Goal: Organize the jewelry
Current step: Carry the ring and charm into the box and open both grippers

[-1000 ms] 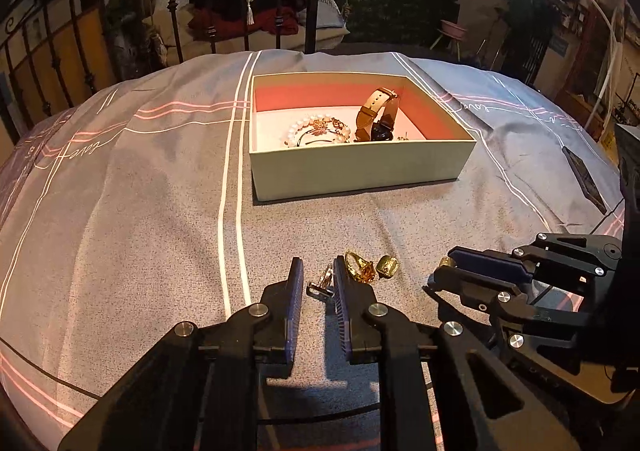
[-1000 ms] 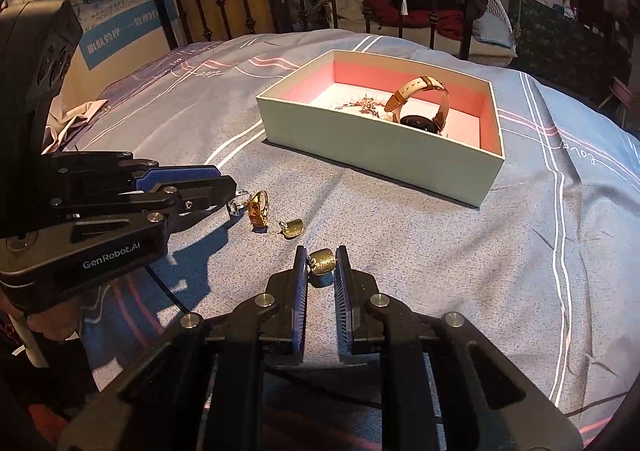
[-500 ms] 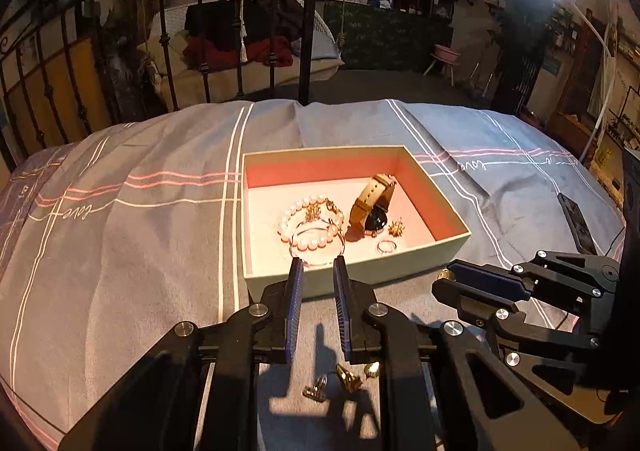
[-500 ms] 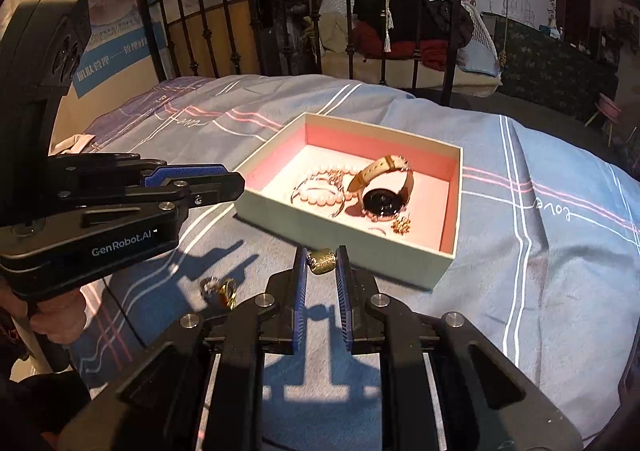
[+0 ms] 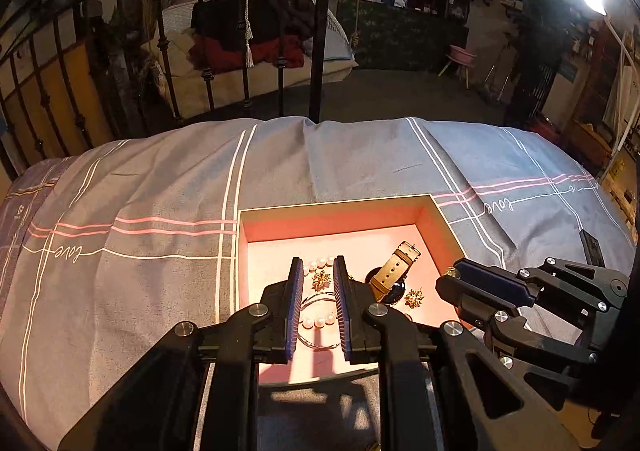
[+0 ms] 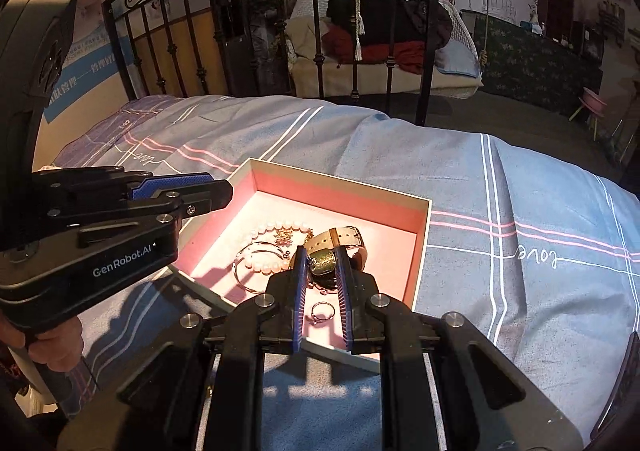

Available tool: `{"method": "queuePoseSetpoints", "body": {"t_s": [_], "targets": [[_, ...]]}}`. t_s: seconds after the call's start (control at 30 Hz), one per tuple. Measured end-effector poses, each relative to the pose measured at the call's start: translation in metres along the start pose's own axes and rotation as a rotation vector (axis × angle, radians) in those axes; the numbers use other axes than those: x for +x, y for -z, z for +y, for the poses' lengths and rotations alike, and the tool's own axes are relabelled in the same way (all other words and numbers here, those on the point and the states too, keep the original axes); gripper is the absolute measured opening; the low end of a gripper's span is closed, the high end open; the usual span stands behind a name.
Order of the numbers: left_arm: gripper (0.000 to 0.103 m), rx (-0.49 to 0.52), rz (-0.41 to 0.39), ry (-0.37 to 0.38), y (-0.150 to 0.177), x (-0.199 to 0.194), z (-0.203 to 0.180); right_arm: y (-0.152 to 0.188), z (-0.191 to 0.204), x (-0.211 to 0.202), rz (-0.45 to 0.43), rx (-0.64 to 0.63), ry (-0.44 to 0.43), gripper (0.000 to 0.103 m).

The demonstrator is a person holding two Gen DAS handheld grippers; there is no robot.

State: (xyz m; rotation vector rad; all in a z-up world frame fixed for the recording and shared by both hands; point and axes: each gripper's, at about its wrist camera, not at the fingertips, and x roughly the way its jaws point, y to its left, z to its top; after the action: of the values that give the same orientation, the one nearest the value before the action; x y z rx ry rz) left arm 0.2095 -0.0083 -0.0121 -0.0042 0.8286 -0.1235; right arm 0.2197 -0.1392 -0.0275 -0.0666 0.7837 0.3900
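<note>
Sideways, "GenRobot.AI" on left hand-held gripper [image 6: 208, 195]

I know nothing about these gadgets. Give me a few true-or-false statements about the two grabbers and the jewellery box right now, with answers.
1. The right gripper pinches a small gold piece above the box. True.
2. The left gripper holds a bracelet. False: nothing sits between its fingers; the pearl bracelet lies below, on the box floor.
3. A watch with a tan strap lies inside the box. True.
4. The box has a lid on. False: it is open, showing its pink lining.
5. The box sits on a wooden table. False: it rests on a striped bedspread.
</note>
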Motion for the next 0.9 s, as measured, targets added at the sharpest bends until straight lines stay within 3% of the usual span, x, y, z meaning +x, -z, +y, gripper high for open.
{"method": "queuePoseSetpoints", "body": {"t_s": [0.27, 0.57, 0.9], "targets": [[0.015, -0.008, 0.082, -0.017, 0.002, 0.035, -0.001, 0.007, 0.001, 0.030, 0.082, -0.016, 0.021, 0.015], [0.016, -0.042, 0.099, 0.016, 0.001, 0.040, 0.003, 0.009, 0.001, 0.031, 0.082, -0.012, 0.008, 0.015], [0.029, -0.032, 0.122, 0.010, 0.002, 0.048, 0.000, 0.014, 0.007, 0.036, 0.102, -0.021, -0.003, 0.015]]}}
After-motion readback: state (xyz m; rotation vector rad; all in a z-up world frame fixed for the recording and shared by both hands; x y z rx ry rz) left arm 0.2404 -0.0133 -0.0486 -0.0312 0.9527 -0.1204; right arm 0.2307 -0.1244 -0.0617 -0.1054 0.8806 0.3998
